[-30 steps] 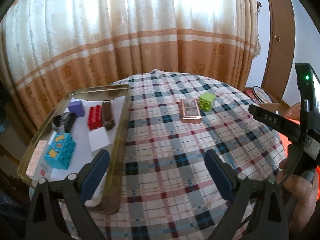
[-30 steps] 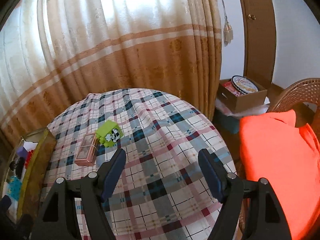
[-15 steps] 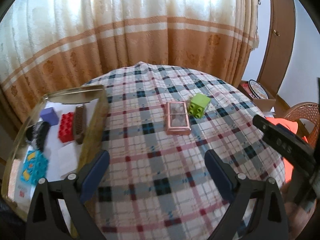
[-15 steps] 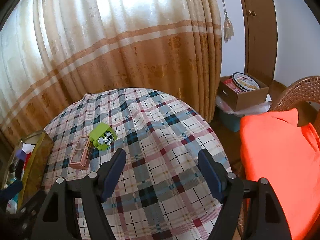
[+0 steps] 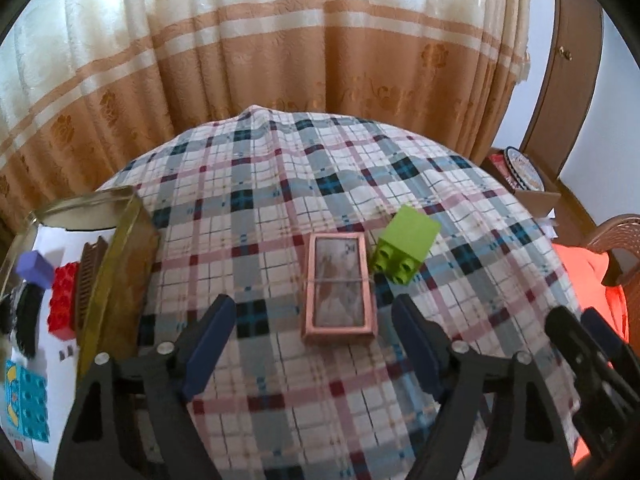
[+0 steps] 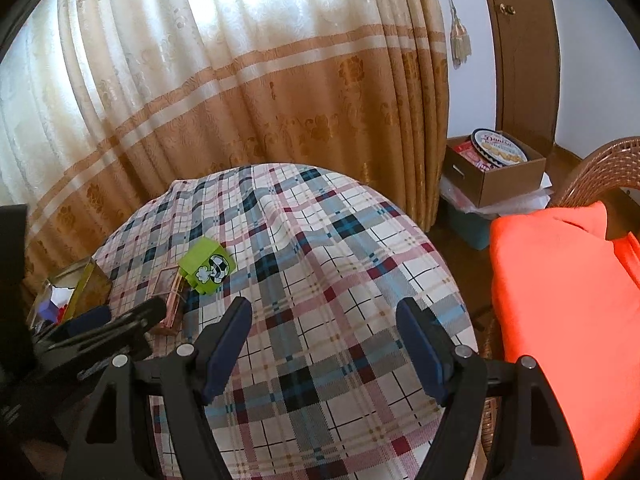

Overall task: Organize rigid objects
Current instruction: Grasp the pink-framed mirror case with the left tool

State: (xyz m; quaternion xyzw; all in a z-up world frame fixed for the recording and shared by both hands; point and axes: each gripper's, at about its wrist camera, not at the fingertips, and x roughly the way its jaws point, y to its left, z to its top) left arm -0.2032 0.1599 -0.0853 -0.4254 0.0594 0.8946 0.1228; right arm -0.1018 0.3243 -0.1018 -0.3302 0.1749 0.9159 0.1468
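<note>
A pink flat box (image 5: pixel 338 286) lies on the plaid tablecloth with a green brick (image 5: pixel 406 242) touching its right side. My left gripper (image 5: pixel 314 320) hovers just short of the box's near end. Its jaws are closing, wider than the box, and the pads do not touch it. My right gripper (image 6: pixel 324 320) stands open over bare cloth, to the right of the green brick (image 6: pixel 206 266) and the pink box (image 6: pixel 170 296). The left gripper (image 6: pixel 108 328) shows at that view's left edge.
A gold-rimmed tray (image 5: pixel 116 264) at the left holds a purple block (image 5: pixel 36 270), a red brick (image 5: pixel 62 300), a brown ridged piece (image 5: pixel 90 276) and a blue brick (image 5: pixel 26 404). An orange cloth (image 6: pixel 560 320) covers a wicker chair at the right. Curtains hang behind the table.
My left gripper has swung right from the tray to the pink box, and its jaws have narrowed. It has come into the right wrist view. The right gripper has kept still.
</note>
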